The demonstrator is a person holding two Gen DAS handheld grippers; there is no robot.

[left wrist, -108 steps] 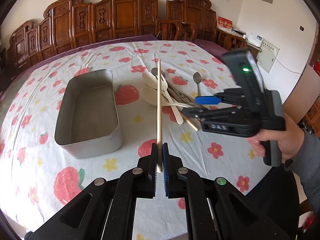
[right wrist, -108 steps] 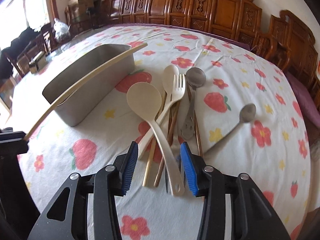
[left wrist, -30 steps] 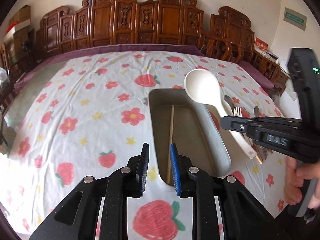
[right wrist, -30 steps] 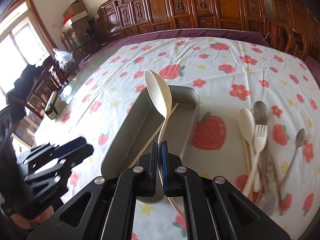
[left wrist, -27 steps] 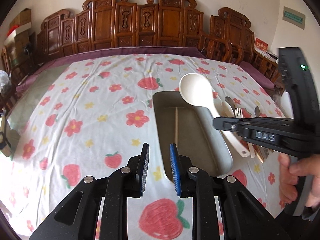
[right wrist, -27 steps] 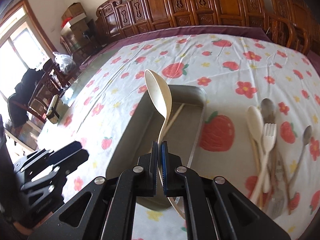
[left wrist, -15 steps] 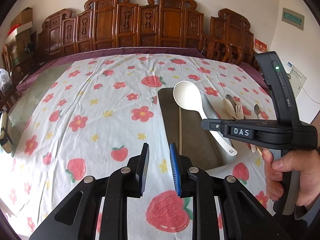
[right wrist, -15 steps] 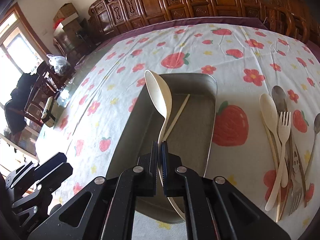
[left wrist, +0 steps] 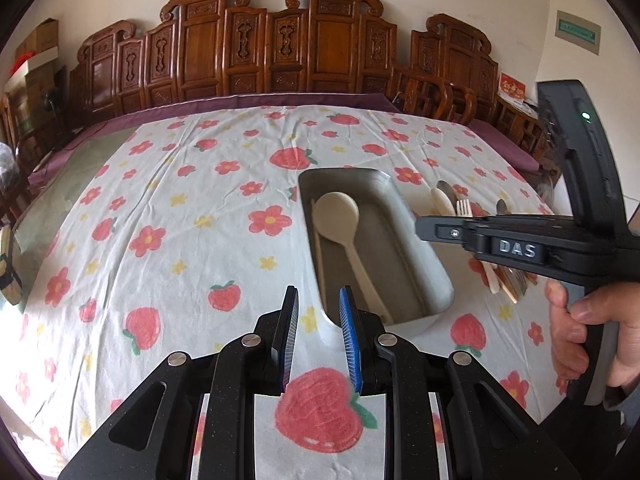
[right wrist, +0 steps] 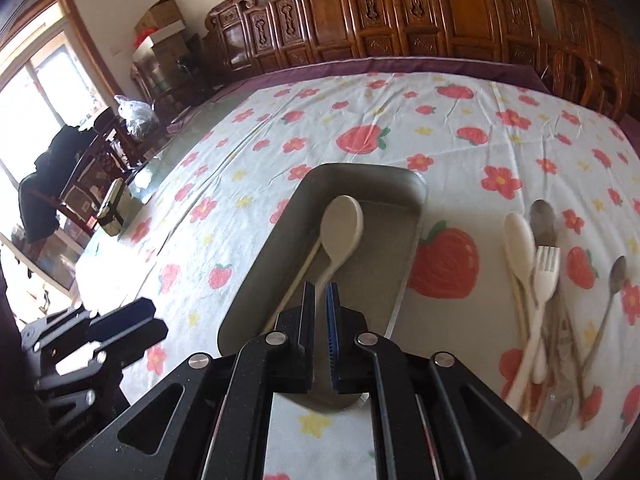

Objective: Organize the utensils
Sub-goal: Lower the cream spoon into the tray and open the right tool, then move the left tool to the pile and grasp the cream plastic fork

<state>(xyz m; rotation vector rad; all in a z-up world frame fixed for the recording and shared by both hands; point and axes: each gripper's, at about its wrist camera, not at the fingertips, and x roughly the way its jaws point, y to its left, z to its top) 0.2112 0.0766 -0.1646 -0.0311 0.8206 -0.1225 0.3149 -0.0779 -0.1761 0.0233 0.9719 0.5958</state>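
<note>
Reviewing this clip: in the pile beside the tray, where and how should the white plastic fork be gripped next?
Probably on the white plastic fork mid-handle, below the tines, coming from above with the right gripper closing across the handle. It lies on top of the utensil pile, so its handle is exposed; the tines are wider and overlap a spoon.

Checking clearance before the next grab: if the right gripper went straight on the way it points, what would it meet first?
Most likely the cream spoon lying in the metal tray: its handle runs right ahead of the right gripper. Depth is unclear.
</note>
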